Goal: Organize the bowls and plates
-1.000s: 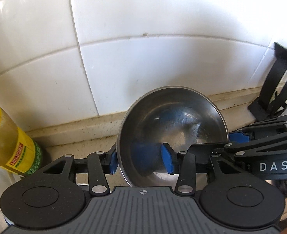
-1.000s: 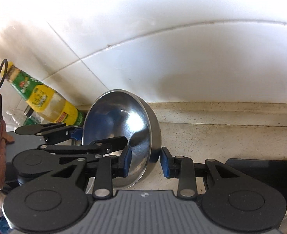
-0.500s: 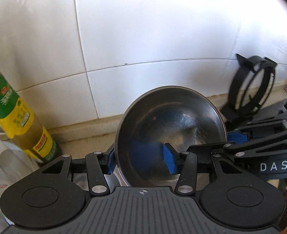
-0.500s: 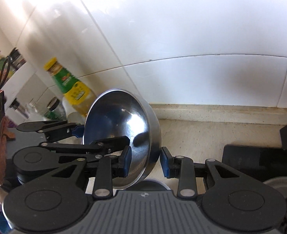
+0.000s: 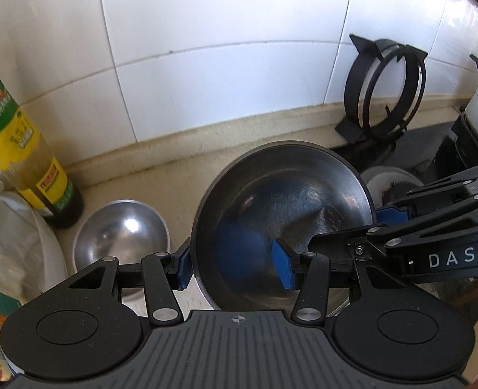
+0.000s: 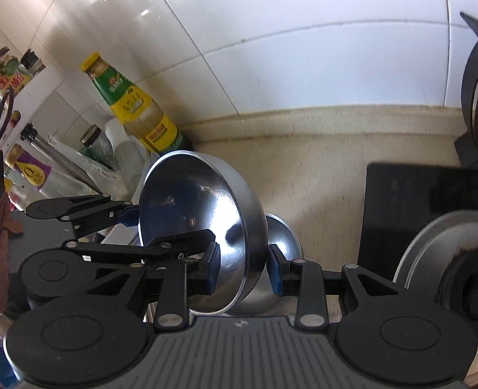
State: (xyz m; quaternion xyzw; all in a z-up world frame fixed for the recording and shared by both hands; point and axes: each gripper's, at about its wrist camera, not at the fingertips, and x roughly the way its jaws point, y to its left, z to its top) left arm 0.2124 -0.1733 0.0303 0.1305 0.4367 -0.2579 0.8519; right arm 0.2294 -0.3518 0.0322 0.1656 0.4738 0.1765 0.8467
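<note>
Together, left gripper (image 5: pixel 234 268) and right gripper (image 6: pixel 244 268) each pinch opposite rims of the round stainless steel bowl (image 5: pixel 282 223), held tilted above a smaller steel bowl (image 5: pixel 120 235) on open beige counter (image 5: pixel 161 184).

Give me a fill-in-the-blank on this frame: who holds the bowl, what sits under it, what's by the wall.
1. The round stainless steel bowl is gripped at its rim by ___ tongs at once.
2. On the beige counter, lower left of the held bowl in the left wrist view, sits a second, smaller steel ___.
3. The sauce bottle with the green and yellow label stands ___ near the white tiled wall.

Missing: both; bowl; upright
</note>
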